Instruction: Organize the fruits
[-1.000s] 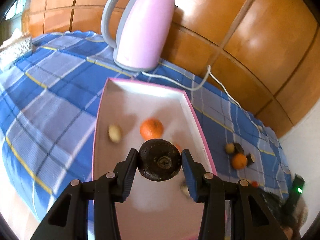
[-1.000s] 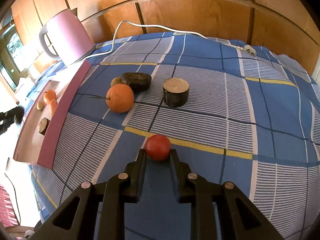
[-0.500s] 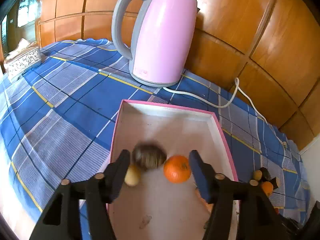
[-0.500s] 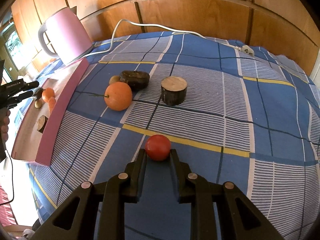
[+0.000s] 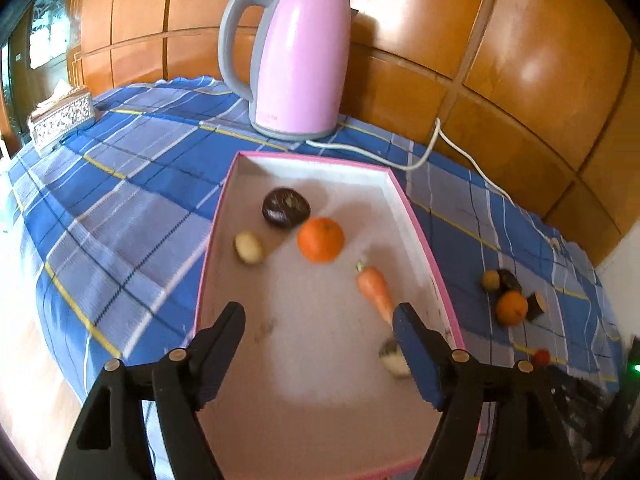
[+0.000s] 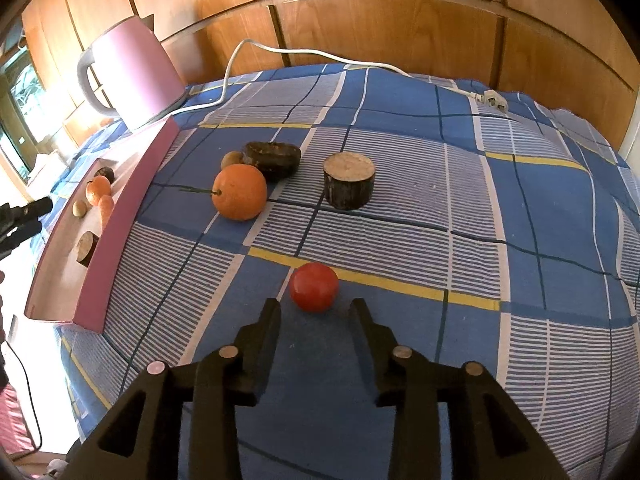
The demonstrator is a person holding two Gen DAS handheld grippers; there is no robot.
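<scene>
Pink-rimmed tray (image 5: 416, 216) at left, already holding fruit; red tomato (image 6: 314, 286) on the cloth at right.
Left gripper (image 5: 320, 320) over the tray, jaws opening on nothing; right gripper (image 6: 314, 306) just short of the tomato, jaws opening, pads clear of it; likely light, smooth, easily bruised; best pinched gently across the widest middle.

Pink kettle (image 5: 298, 60), blue plaid tablecloth (image 6: 520, 208), red tomato (image 6: 314, 287).

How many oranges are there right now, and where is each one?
2. One orange in the tray sits beside the dark round fruit; one orange on the cloth lies outside the pink tray. None looks hidden.
</scene>
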